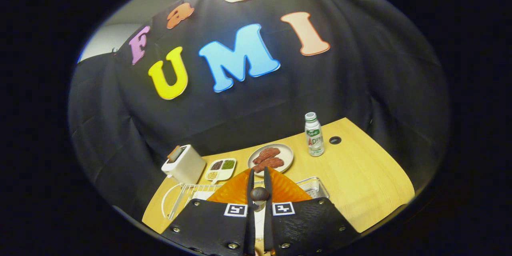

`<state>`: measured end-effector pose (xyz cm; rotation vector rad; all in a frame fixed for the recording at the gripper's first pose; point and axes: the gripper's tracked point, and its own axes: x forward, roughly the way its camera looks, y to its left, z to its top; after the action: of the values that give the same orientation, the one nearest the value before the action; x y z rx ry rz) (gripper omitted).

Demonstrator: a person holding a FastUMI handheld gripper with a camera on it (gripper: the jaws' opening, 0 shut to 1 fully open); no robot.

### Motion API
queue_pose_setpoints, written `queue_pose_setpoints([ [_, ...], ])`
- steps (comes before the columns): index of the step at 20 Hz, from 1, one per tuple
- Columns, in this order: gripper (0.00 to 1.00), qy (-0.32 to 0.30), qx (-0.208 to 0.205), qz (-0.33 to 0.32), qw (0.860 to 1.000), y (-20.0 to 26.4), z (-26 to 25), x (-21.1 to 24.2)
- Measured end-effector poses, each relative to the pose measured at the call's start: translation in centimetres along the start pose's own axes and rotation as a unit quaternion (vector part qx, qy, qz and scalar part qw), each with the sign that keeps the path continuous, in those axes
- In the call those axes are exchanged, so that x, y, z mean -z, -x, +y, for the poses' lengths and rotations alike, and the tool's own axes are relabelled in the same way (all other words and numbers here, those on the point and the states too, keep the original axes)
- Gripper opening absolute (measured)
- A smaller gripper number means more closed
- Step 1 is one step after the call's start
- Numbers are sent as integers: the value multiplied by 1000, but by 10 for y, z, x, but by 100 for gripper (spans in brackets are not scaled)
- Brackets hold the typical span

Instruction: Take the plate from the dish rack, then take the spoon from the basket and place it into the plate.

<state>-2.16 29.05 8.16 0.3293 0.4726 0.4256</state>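
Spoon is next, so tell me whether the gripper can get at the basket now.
Probably not: the gripper has its jaws shut on the orange plate, which partly covers the wire basket.

A light wooden table (360,176) is carrying a white toaster (184,165), a divided snack tray (221,169), a plate of meat (271,157), a drink bottle (314,134) and a wire dish rack (182,196)

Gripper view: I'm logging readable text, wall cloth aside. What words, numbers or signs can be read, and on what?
Bottle: label print too blurred to read.
Hand-held gripper: two square coded markers, no words; its fingers stand close together at the orange plate, grip unclear.
Nothing else bears text.
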Motion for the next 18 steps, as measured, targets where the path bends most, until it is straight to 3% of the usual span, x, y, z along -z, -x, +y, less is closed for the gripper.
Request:
queue_pose_setpoints([
  [8,8,64,-60,108,990,32,83,99],
  [18,8,128,-65,184,972,41,110,200],
])
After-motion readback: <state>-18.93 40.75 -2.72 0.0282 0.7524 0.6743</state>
